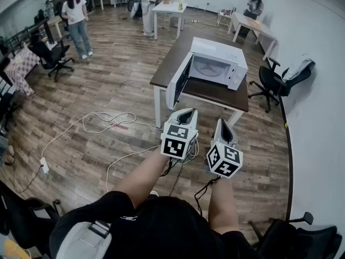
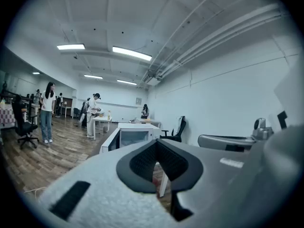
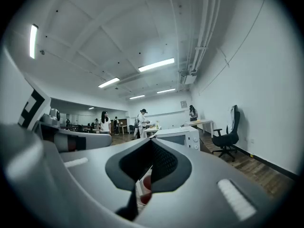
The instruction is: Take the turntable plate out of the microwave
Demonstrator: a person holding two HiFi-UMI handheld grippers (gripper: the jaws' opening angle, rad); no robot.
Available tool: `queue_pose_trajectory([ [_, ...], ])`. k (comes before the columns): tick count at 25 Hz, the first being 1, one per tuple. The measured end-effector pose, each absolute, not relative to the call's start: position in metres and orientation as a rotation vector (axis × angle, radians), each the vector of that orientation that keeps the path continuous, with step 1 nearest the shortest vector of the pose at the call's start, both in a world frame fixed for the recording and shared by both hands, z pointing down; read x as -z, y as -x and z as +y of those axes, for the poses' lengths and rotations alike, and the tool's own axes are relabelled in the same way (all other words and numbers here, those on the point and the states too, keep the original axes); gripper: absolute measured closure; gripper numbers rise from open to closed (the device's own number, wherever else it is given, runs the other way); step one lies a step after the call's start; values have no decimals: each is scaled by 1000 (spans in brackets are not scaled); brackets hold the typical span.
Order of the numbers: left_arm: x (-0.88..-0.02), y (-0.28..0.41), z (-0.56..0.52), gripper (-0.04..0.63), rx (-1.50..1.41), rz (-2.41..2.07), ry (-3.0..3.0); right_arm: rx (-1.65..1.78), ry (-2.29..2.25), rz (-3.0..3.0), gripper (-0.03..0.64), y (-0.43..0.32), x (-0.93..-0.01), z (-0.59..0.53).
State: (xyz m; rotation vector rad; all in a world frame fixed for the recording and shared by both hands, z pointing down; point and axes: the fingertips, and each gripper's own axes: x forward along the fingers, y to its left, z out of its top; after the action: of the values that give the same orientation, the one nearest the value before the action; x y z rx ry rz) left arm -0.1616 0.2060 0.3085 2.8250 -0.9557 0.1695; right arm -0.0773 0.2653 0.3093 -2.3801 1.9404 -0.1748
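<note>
Closest in, the person's dark shirt fills the bottom of the head view, with both bare forearms reaching forward over the wooden floor (image 1: 108, 85). The left gripper (image 1: 186, 113) and the right gripper (image 1: 222, 124) are held side by side, near each other but not touching, each with its marker cube toward the person. Both point at the microwave (image 1: 218, 63) and are well short of it. Each gripper's own view shows its two jaws pressed together with nothing between them, so both are closed and empty.

The microwave stands on a dark brown table (image 1: 168, 68) with white legs. Its door (image 1: 178, 83) is swung wide open to the left of the cavity. The turntable plate (image 1: 207, 67) lies inside the cavity and shows only as a pale round shape on its floor. Neither gripper is near it.

A white cable (image 1: 102, 121) loops across the floor to the left of the grippers and runs to a power strip (image 1: 43, 167). A black office chair (image 1: 269, 82) stands to the right of the table. Farther back there are white tables, and a person (image 1: 78, 20) stands at the left.
</note>
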Motion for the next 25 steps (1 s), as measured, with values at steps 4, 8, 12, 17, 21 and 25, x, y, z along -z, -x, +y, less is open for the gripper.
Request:
queue_pose_trajectory([
  [4,-310,167,201,587,-172,-959,-2818,167,2370,1960,609,86,-309,261],
  [8,-314,172,196,588,-185,-960,-2835,183,2306,1977,607,97,-311,255],
  [12,-318,178,188,588,-195,-949,-2837,194,2309,1987,607,104,-315,247],
  [17,-323,189,170,586,-188,-937,-2839,203,2319,2002,607,119,-323,226],
  [21,-326,196,154,587,-205,-931,-2884,214,2332,1992,607,130,-329,206],
  [25,-328,202,143,586,-210,-883,-2922,215,2355,1960,607,138,-334,192],
])
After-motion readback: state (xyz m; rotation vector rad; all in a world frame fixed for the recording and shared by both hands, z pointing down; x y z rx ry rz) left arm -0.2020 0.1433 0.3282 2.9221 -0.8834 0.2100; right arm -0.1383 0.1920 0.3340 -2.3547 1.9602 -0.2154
